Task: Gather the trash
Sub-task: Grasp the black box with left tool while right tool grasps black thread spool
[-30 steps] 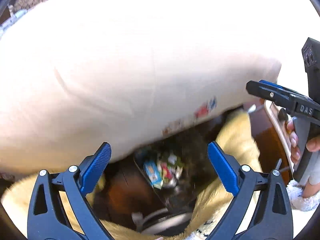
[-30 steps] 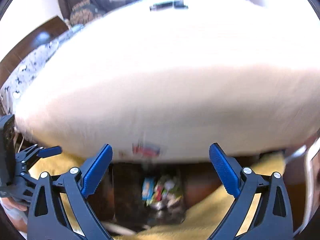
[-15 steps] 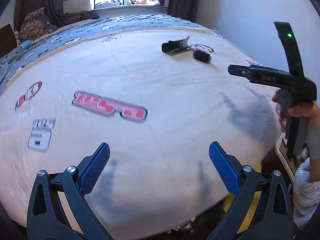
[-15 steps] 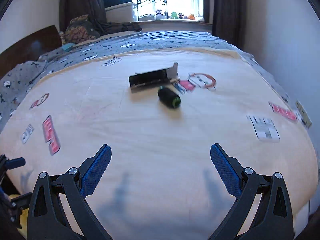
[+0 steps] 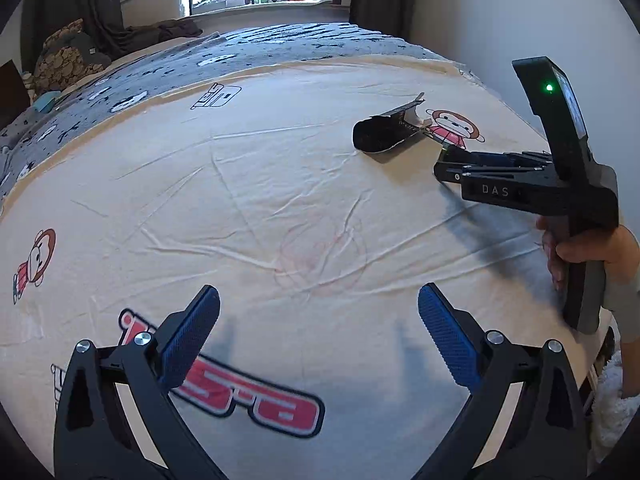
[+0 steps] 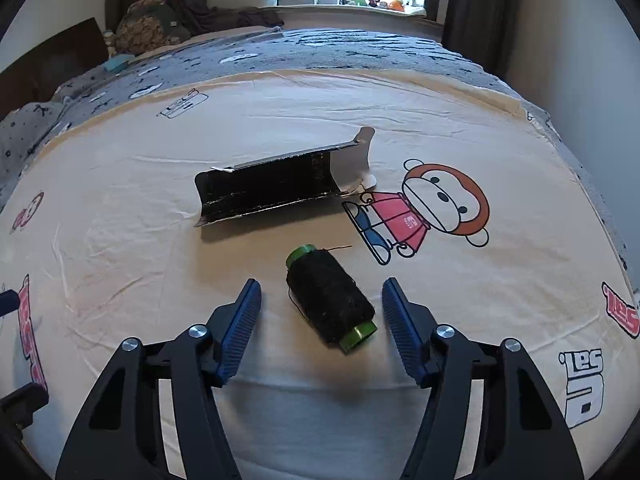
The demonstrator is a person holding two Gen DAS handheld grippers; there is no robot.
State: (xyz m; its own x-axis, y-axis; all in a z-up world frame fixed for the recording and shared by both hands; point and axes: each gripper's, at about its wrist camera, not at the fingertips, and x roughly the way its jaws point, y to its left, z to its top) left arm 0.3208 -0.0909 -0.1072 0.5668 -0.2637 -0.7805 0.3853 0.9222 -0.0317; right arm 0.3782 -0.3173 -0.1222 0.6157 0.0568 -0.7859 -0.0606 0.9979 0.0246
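Note:
A spool of black thread [image 6: 330, 299] with green ends lies on the cream bed sheet [image 6: 400, 412]. My right gripper [image 6: 321, 312] is open, its blue pads on either side of the spool, not touching it. A torn black cardboard box [image 6: 268, 188] lies just beyond the spool; it also shows in the left wrist view [image 5: 386, 132]. My left gripper [image 5: 318, 330] is open and empty over the near part of the sheet. The right gripper shows from the side in the left wrist view [image 5: 444, 170], where it hides the spool.
The sheet has cartoon monkey prints [image 6: 424, 208] and red logo prints [image 5: 224, 388]. A grey patterned blanket [image 6: 320, 48] covers the far half of the bed. A wall [image 5: 520, 8] runs along the right side. Pillows [image 6: 148, 28] and a windowsill with toys lie beyond.
Both grippers rose from the trash bin beside the bed and moved out over the sheet. The right gripper advanced to straddle the thread spool and its jaws narrowed.

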